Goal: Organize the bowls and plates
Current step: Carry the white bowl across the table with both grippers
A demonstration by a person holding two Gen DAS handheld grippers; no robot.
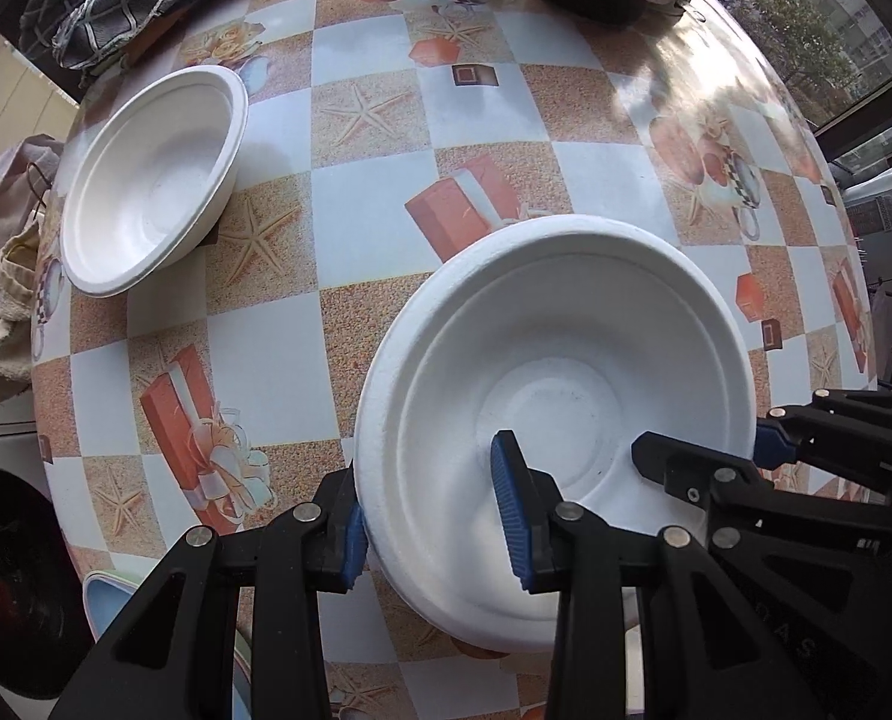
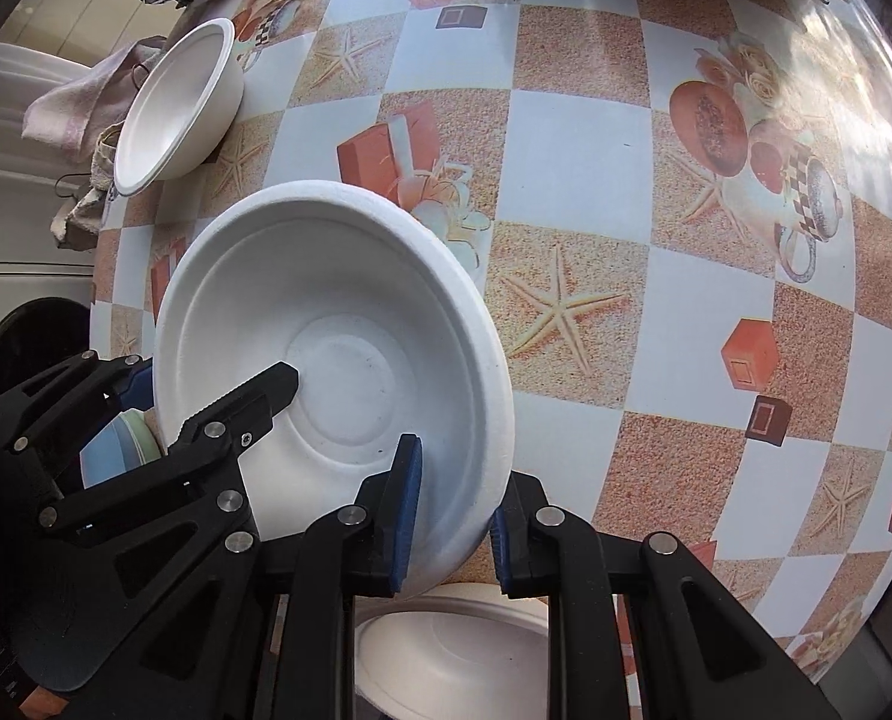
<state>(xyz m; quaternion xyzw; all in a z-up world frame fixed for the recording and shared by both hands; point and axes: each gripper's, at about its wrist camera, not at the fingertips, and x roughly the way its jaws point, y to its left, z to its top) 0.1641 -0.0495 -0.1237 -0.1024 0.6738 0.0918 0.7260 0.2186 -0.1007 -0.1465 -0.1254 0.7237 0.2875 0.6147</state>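
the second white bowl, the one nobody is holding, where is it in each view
Left wrist view: the free white bowl sits upper left, near the table edge, beside the hanging cloths.
Right wrist view: the same bowl is upper left, smaller, tilted by the fisheye.
Shared landmark: the held white bowl, gripped on its rim by both the left gripper and the right gripper.
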